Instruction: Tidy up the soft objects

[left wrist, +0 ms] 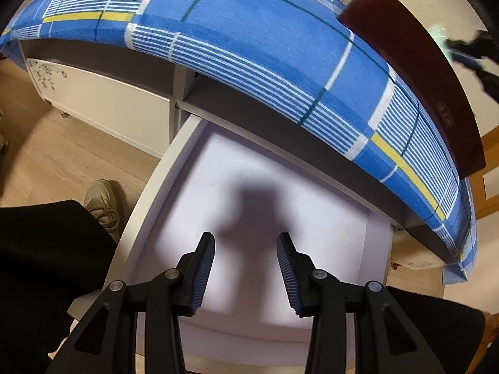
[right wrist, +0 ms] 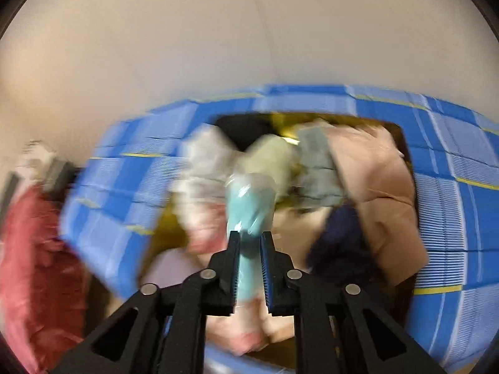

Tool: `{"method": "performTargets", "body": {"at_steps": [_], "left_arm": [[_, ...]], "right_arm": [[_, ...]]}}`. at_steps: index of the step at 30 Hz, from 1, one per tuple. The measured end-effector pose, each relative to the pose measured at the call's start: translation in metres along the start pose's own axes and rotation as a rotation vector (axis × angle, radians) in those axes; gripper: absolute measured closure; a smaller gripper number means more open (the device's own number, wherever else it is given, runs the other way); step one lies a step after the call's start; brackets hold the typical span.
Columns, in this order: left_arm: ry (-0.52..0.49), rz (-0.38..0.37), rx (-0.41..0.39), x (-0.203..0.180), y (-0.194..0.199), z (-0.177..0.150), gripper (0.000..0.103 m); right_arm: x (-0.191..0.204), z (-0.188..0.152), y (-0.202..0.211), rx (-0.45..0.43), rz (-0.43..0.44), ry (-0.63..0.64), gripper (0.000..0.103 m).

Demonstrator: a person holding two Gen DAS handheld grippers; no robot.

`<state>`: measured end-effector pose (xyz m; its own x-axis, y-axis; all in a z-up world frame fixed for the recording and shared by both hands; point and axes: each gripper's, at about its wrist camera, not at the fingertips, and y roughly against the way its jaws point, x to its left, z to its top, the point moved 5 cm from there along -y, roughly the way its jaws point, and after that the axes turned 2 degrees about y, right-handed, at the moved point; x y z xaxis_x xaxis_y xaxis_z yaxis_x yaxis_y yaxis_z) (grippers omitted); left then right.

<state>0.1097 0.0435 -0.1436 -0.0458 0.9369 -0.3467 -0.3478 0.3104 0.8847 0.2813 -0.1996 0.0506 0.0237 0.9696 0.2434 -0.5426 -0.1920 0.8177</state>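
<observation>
My right gripper point(right wrist: 250, 240) is shut on a teal soft item in clear wrapping point(right wrist: 249, 205) and holds it above a box point(right wrist: 408, 261) full of soft things: grey, green, pink, beige and navy cloths. The right wrist view is motion-blurred. My left gripper point(left wrist: 245, 243) is open and holds nothing. It hangs over the white inside of a pulled-out drawer point(left wrist: 280, 187), where its shadow falls. The right gripper shows small in the left wrist view point(left wrist: 467, 50) at the upper right, beyond the dark red box point(left wrist: 414, 62).
A blue plaid cloth point(left wrist: 249, 40) covers the table above the drawer. It also shows in the right wrist view point(right wrist: 452, 218). A white cabinet point(left wrist: 103, 103) stands at the left. My shoe point(left wrist: 103, 202) rests on the wooden floor. A red cloth point(right wrist: 34, 265) lies at the left.
</observation>
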Motion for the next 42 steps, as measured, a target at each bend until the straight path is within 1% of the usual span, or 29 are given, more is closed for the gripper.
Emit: {"method": "performTargets", "body": {"at_steps": [1,3,4,6,7,8,9,11,12,13,14,15,16,17,18,19,20,21,22,25,27,29,31,34,36,38,40,42], "left_arm": [[-0.008,-0.002,-0.005,-0.001,0.000,-0.001,0.062],[-0.014,-0.021,-0.026,-0.001,-0.001,-0.001,0.057],[-0.014,-0.021,-0.037,-0.001,-0.001,0.000,0.054],[-0.014,-0.021,-0.060,-0.001,-0.001,0.001,0.050],[-0.011,-0.026,-0.064,-0.002,-0.001,0.002,0.046],[-0.008,-0.038,-0.070,-0.004,0.001,0.003,0.043],[-0.009,-0.048,-0.076,-0.006,0.003,0.004,0.041],[-0.052,-0.044,-0.091,-0.018,0.010,0.005,0.040],[-0.087,-0.032,-0.103,-0.025,0.015,0.005,0.040],[-0.122,-0.017,-0.118,-0.031,0.021,0.005,0.042],[-0.168,0.003,-0.142,-0.041,0.029,0.004,0.042],[-0.208,0.016,-0.174,-0.051,0.041,0.004,0.042],[-0.236,0.032,-0.206,-0.059,0.053,0.004,0.042],[-0.254,0.052,-0.234,-0.065,0.064,0.003,0.042],[-0.274,0.079,-0.273,-0.072,0.078,0.002,0.042],[-0.293,0.107,-0.317,-0.078,0.093,0.000,0.042],[-0.315,0.138,-0.356,-0.085,0.108,-0.002,0.042],[-0.340,0.161,-0.383,-0.092,0.122,-0.005,0.041],[-0.357,0.165,-0.397,-0.097,0.130,-0.006,0.041],[-0.387,0.139,-0.426,-0.111,0.164,-0.018,0.040],[-0.380,0.140,-0.454,-0.116,0.184,-0.026,0.040],[-0.387,0.151,-0.479,-0.120,0.204,-0.039,0.040],[-0.403,0.156,-0.508,-0.123,0.218,-0.049,0.040],[-0.430,0.162,-0.523,-0.128,0.239,-0.066,0.040],[-0.447,0.192,-0.535,-0.130,0.248,-0.077,0.040],[-0.451,0.223,-0.570,-0.132,0.256,-0.085,0.040],[-0.456,0.215,-0.599,-0.134,0.263,-0.089,0.040],[-0.458,0.197,-0.616,-0.137,0.268,-0.090,0.040]], "right_arm": [[-0.012,-0.005,0.004,-0.008,0.003,-0.010,0.085],[-0.018,-0.012,0.016,-0.059,0.051,-0.003,0.085],[-0.018,-0.018,0.025,-0.085,0.064,0.016,0.084],[-0.016,-0.034,0.042,-0.122,0.052,0.075,0.084],[-0.014,-0.043,0.054,-0.151,0.049,0.101,0.081],[-0.008,-0.053,0.065,-0.181,0.071,0.138,0.080],[-0.001,-0.061,0.065,-0.194,0.091,0.173,0.076],[0.010,-0.088,0.085,-0.230,0.103,0.238,0.066],[0.014,-0.100,0.094,-0.242,0.104,0.250,0.057],[0.016,-0.114,0.102,-0.253,0.109,0.255,0.051],[0.017,-0.130,0.109,-0.264,0.108,0.253,0.048],[0.018,-0.142,0.115,-0.272,0.102,0.254,0.041],[0.017,-0.156,0.122,-0.282,0.082,0.250,0.037],[0.016,-0.167,0.126,-0.290,0.053,0.241,0.035],[0.014,-0.178,0.132,-0.302,0.023,0.237,0.030],[0.012,-0.189,0.139,-0.313,-0.005,0.234,0.023],[0.011,-0.197,0.145,-0.324,-0.034,0.232,0.018],[0.010,-0.202,0.149,-0.337,-0.057,0.233,0.009],[0.010,-0.211,0.158,-0.360,-0.089,0.229,0.000],[0.011,-0.228,0.181,-0.411,-0.133,0.193,0.000],[0.009,-0.236,0.187,-0.394,-0.176,0.161,0.000],[0.008,-0.249,0.190,-0.354,-0.228,0.128,0.000],[0.010,-0.264,0.197,-0.346,-0.267,0.110,0.000],[0.017,-0.291,0.208,-0.330,-0.258,0.100,0.000],[0.020,-0.305,0.215,-0.326,-0.263,0.105,0.000],[0.018,-0.309,0.221,-0.336,-0.298,0.103,0.000],[0.010,-0.309,0.224,-0.342,-0.318,0.074,0.000],[0.003,-0.310,0.222,-0.329,-0.321,0.039,0.000]]}}
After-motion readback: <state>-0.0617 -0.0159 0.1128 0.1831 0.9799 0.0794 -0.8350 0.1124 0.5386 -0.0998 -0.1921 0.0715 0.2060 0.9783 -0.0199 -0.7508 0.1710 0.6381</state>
